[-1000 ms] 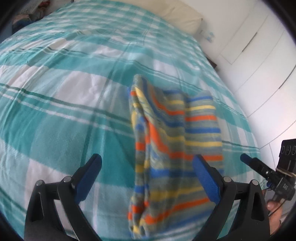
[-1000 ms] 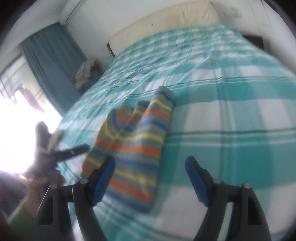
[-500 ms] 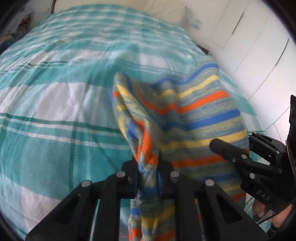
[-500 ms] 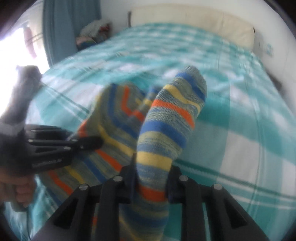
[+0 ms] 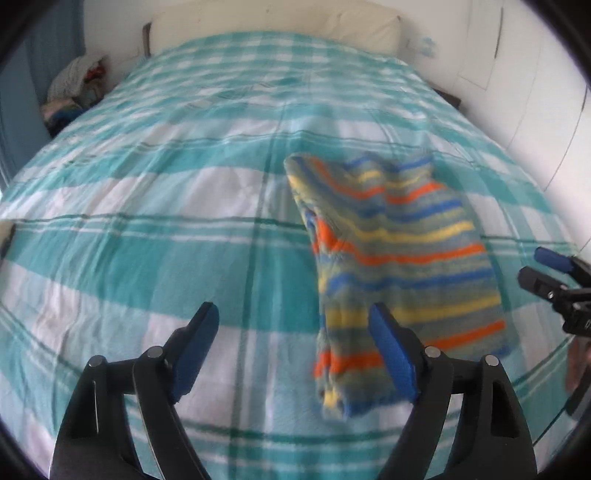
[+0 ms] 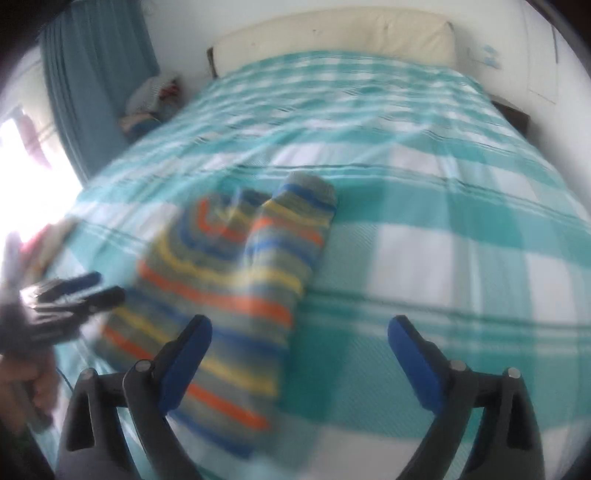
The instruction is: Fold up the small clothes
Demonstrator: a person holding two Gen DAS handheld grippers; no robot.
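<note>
A small striped knit garment [image 5: 399,266], orange, blue, yellow and grey, lies folded on the teal-and-white checked bedspread [image 5: 184,229]. My left gripper [image 5: 295,350] is open and empty, just left of and in front of the garment. My right gripper [image 6: 299,362] is open and empty, to the right of the garment [image 6: 236,280], whose folded sleeve points toward the headboard. The right gripper shows at the right edge of the left wrist view [image 5: 554,273]. The left gripper shows at the left edge of the right wrist view [image 6: 70,295].
A cream pillow [image 5: 280,26] lies along the headboard. A pile of clothes [image 5: 77,92] sits beside the bed at the far left, by a blue curtain [image 6: 88,74]. White cupboard doors [image 5: 517,74] stand to the right of the bed.
Both grippers were shut on the garment's near end half a second ago. They have opened, let it drop flat on the bed, and pulled back.
</note>
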